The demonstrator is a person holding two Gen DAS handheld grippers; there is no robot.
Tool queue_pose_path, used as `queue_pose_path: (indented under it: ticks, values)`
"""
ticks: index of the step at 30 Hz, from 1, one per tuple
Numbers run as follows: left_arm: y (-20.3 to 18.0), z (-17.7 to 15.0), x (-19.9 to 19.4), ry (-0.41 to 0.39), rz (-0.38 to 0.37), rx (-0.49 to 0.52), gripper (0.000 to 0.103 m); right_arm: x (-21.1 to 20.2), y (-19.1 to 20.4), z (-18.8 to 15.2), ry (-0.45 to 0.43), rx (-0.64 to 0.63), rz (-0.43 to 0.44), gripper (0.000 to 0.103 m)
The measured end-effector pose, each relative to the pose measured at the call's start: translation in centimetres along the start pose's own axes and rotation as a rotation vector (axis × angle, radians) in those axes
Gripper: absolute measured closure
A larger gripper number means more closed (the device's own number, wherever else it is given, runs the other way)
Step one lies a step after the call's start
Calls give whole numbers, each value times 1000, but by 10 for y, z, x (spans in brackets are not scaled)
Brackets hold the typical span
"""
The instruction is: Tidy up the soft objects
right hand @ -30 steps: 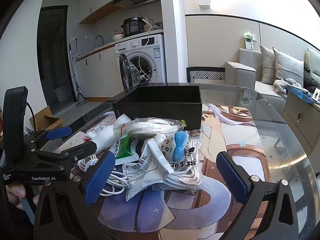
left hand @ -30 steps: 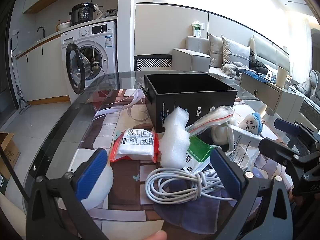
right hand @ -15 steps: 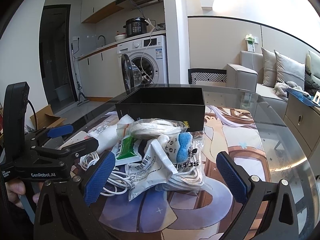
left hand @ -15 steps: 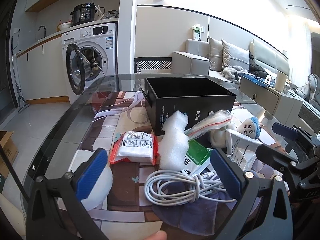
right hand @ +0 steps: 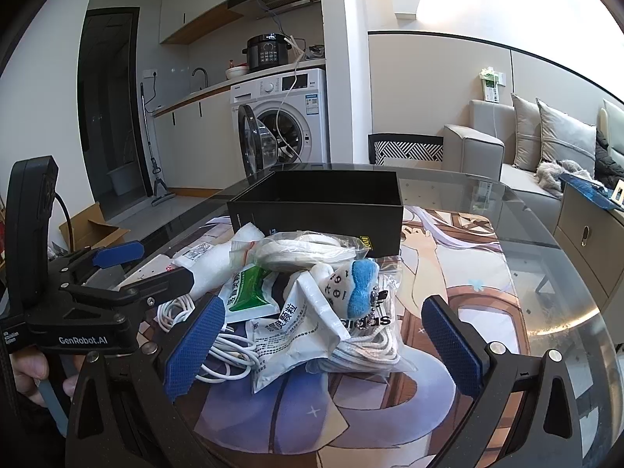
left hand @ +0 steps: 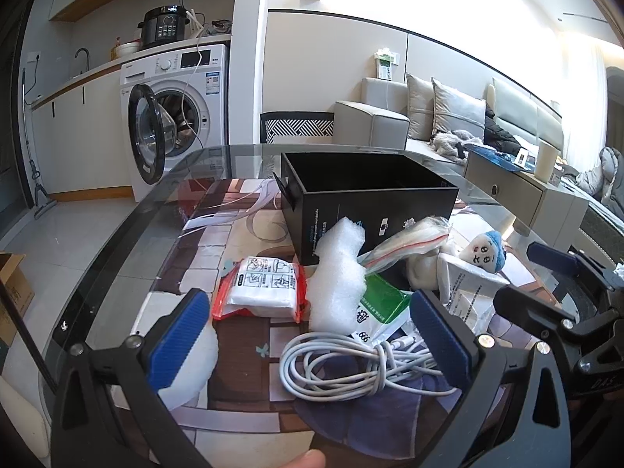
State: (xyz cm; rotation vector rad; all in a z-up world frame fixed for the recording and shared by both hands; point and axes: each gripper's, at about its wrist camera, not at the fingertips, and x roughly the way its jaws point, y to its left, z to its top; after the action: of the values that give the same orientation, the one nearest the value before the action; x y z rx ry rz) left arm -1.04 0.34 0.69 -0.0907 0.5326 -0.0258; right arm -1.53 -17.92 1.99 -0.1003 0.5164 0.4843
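Low in both frames we hold the left claw (left hand: 308,343) and right claw (right hand: 321,345) spread wide and empty, hovering short of the heap. At mid-frame lie a coiled white cable (left hand: 351,362), a foam piece (left hand: 339,273), a red-edged wipes pack (left hand: 261,288), a green-labelled sachet (right hand: 249,292), an "adidas" bag (right hand: 366,321) and a blue-capped plush doll (right hand: 351,284). Beyond, the black box (right hand: 319,210) looks empty, so sorting seems unstarted. "GenRobot.AI" marks the left claw's body at the right view's left edge
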Motion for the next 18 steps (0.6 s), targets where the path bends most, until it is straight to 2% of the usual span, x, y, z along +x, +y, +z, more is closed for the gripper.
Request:
queue_pose_path:
  ticks: [18]
  values:
    - [1,0,-3,-4,-1,5,0,2,-1,-1,6,1,-2,0]
